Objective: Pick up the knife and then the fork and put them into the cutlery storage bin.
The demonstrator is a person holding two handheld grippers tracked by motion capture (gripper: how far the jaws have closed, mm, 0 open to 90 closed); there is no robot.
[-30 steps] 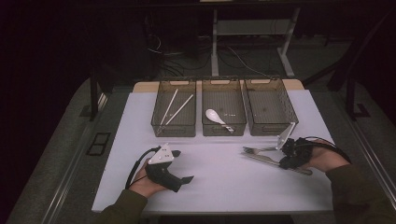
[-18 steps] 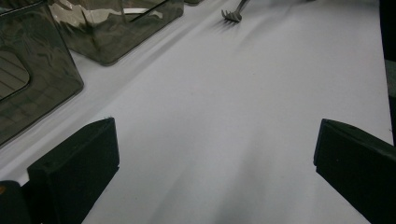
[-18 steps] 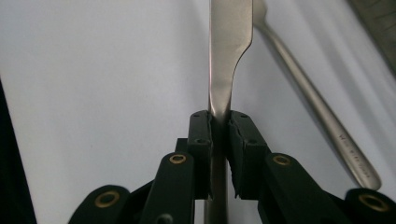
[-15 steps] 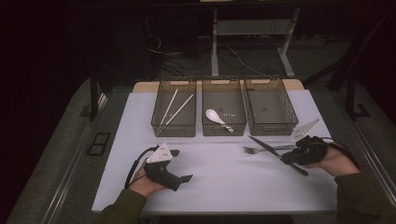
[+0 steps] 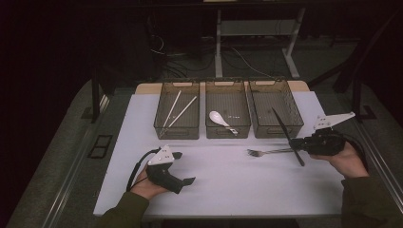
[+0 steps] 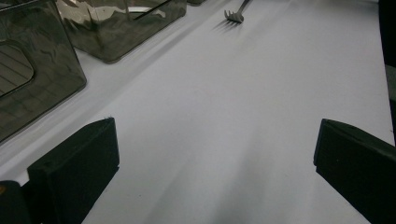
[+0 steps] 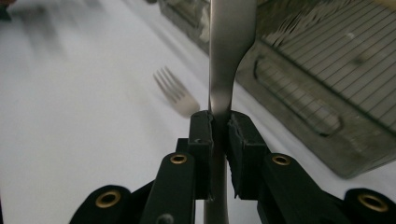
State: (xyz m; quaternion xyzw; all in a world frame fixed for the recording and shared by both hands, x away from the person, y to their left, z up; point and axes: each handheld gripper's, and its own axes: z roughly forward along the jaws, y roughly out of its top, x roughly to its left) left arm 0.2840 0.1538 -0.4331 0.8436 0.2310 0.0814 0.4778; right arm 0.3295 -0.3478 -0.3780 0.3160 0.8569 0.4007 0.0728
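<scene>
1. I'm watching the right gripper [image 5: 295, 142] at the right side of the white table [image 5: 228, 190], and it is pinching a table knife [image 5: 281, 126] with its jaws drawn narrow.
2. In the right gripper view I'm seeing both black pads of the right gripper [image 7: 219, 121] pressing flat on the knife's [image 7: 231, 37] steel shank, one on each side.
3. From above, the knife is slanting across the gripper's tip. Its far end is pointing up over the front wall of the right bin [image 5: 278, 129], and its near end is sticking out toward me.
4. The person's right hand [image 5: 349, 159] is carrying that gripper above the table, near the right edge.
5. A fork [image 5: 263, 152] is lying flat on the table just left of the gripper's tip, tines pointing left. I can't tell whether its handle is touching the knife.
6. The left gripper [image 5: 184, 167] is sitting in the left hand [image 5: 147, 187] at the near left, jaws standing wide with bare table between them.
7. At the far side, the left bin [image 5: 177, 130] is holding chopsticks [image 5: 178, 109], and the middle bin [image 5: 228, 130] is holding a white spoon [image 5: 218, 117].
</scene>
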